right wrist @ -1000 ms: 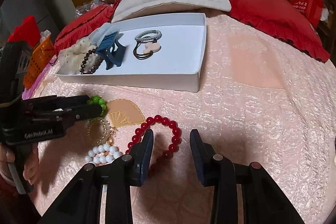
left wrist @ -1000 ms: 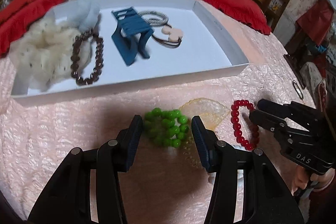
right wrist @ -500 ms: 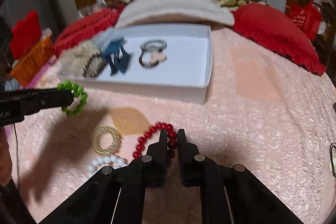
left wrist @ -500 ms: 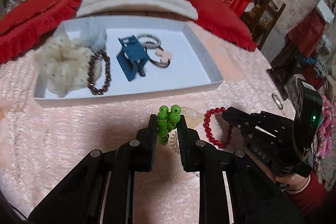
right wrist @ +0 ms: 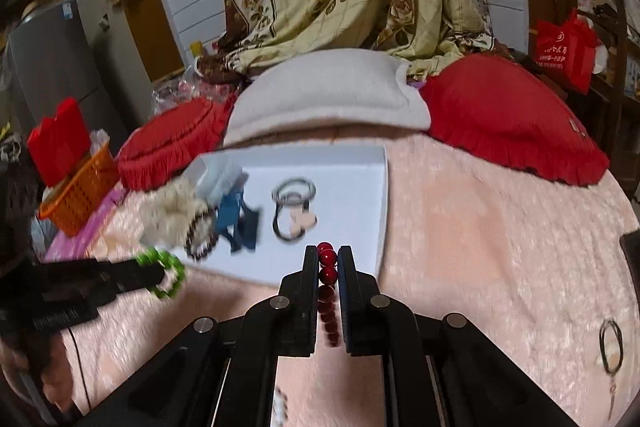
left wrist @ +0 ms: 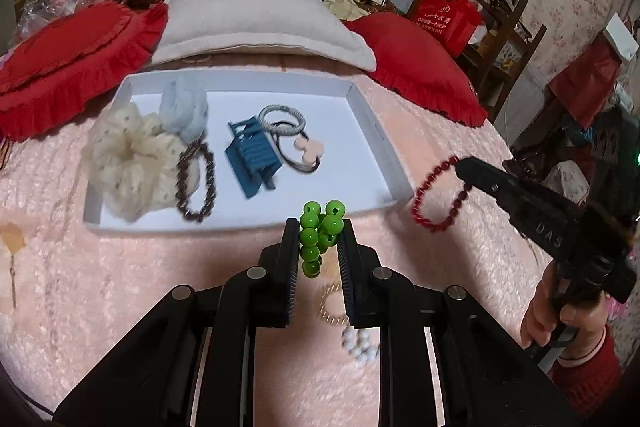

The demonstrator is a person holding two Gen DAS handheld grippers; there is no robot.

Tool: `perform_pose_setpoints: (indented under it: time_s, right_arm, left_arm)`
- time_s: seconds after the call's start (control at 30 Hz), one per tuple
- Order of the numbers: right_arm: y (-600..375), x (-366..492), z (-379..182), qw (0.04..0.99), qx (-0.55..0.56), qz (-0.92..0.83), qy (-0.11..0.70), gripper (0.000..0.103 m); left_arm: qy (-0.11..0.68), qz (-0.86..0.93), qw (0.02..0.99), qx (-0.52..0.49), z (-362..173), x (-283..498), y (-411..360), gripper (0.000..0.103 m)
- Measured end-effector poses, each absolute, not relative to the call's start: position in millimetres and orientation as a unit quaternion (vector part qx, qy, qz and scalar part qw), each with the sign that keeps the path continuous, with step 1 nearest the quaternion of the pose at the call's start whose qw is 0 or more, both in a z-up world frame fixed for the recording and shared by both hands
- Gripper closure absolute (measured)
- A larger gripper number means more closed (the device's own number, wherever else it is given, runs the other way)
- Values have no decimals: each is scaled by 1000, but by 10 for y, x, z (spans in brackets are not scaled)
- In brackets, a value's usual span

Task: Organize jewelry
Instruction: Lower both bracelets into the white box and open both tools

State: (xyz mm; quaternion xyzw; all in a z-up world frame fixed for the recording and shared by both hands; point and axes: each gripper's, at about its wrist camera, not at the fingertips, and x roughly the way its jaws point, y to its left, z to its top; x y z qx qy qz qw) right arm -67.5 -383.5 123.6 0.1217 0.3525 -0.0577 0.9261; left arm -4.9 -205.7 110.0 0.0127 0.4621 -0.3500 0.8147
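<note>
Both grippers have changed in the same way within the last second: a second ago each stood with jaws apart over a bracelet lying on the pink quilted bedspread (left wrist: 80, 291), and now the left gripper (left wrist: 319, 247) is clenched on the green bracelet of round glossy beads (left wrist: 320, 235), while the right gripper (right wrist: 329, 267) is clenched on the red bracelet of small dark-red polished beads (right wrist: 327, 263). Both loops have come up off the bedspread: in the left wrist view the red one dangles free from the right gripper's tips just beside the near right corner of the shallow white cardboard box (left wrist: 380, 143), and in the right wrist view the green one hangs from the left gripper's tips in front of that box's near left edge. For the task this suggests that two pick-ups are done and the carry to the box is the step in hand. Inside the box, from largest to smallest, lie a fluffy cream scrunchie with small dots (left wrist: 128, 163) at its left end, a pale blue fuzzy scrunchie (left wrist: 184, 111) behind that, a blue plastic claw clip with ribbed teeth (left wrist: 252, 159) near the middle, a brown bead bracelet (left wrist: 196, 187) resting partly on the cream scrunchie, a grey braided hair tie (left wrist: 282, 119) and a dark elastic with a peach charm (left wrist: 306, 149) to the clip's right. In front of the box, on the bedspread, a thin gold ring-shaped bangle (left wrist: 332, 307) and a small white pearl-like bracelet (left wrist: 360, 343) remain, both partly hidden behind the left gripper's fingers.
</note>
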Motion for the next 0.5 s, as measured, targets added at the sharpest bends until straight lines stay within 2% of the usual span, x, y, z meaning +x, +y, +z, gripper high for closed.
perform_pose_setpoints:
  time_s: [0.2, 0.5]
  right_arm:
    - [-3965, -116, 1190, 914, 144, -57, 375, 94]
    - [-4303, 591, 802, 888, 168, -85, 419, 94]
  left_arm:
    - [473, -338, 813, 31, 934, 201, -2427, 86]
    - [481, -312, 815, 80, 545, 549, -2696, 86]
